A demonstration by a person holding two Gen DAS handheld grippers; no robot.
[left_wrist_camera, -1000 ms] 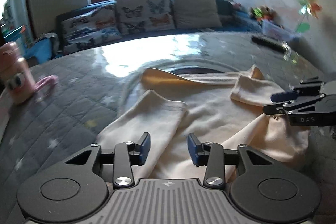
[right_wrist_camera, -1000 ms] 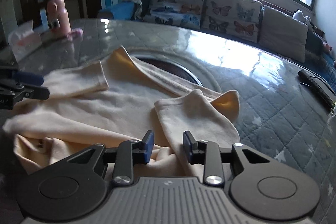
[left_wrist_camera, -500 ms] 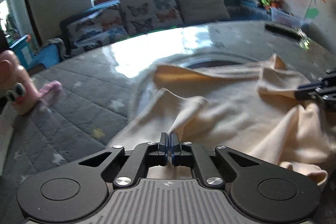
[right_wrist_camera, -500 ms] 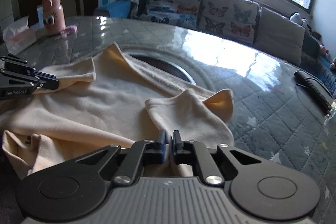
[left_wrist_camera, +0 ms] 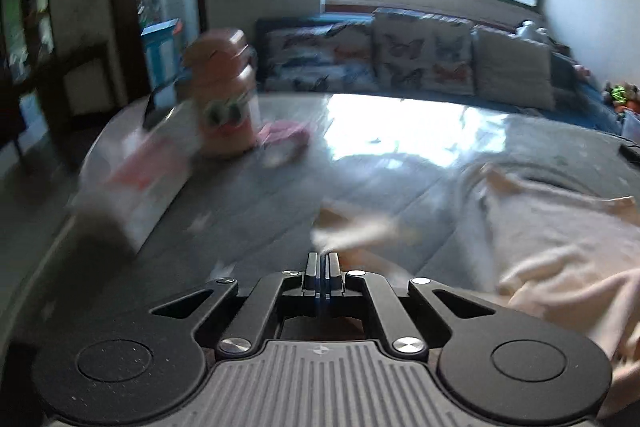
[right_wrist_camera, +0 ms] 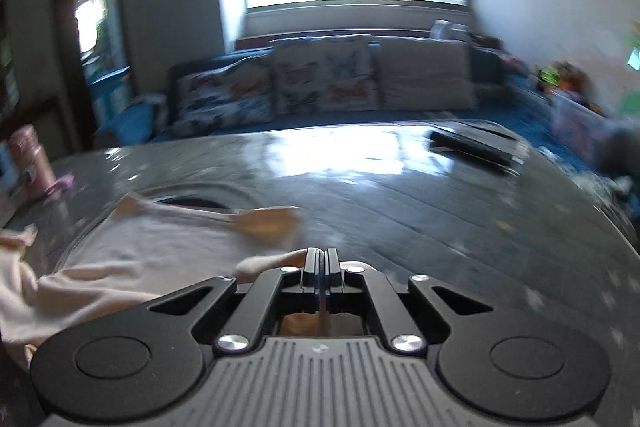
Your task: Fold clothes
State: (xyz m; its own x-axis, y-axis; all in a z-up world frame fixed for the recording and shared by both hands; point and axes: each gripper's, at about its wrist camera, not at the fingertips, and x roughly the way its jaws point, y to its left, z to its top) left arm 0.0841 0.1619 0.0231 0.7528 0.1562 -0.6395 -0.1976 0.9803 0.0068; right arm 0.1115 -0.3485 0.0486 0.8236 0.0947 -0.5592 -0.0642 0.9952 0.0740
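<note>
Left wrist view, far left on the tabletop: a white tissue box, then a pink bottle, both smeared by blur. Centre: left gripper, jaws pressed flat together, with a blurred sleeve end of the cream garment poking out past the tips; apparently pinched, though too blurred to be sure. Rest of the garment rumpled on the tabletop to the right.

Right wrist view: same garment spread at left, around a round dark opening in the tabletop. Centre: right gripper, jaws likewise closed tight, a lip of cream cloth just beside and under the tips. Far right: a dark flat object, well apart from the cloth.

Risks, as judgement:
- Thin pinch near a sleeve edge; could slip free under a hard pull and collapse that side.
- Uneven pull between the two sides; likely to skew the body or bunch it into the opening.
- Left sleeve near the bottle and box; could knock them if swung wide.
- Rumpled lower hem; likely to trap creases if folded over unsmoothed.
</note>
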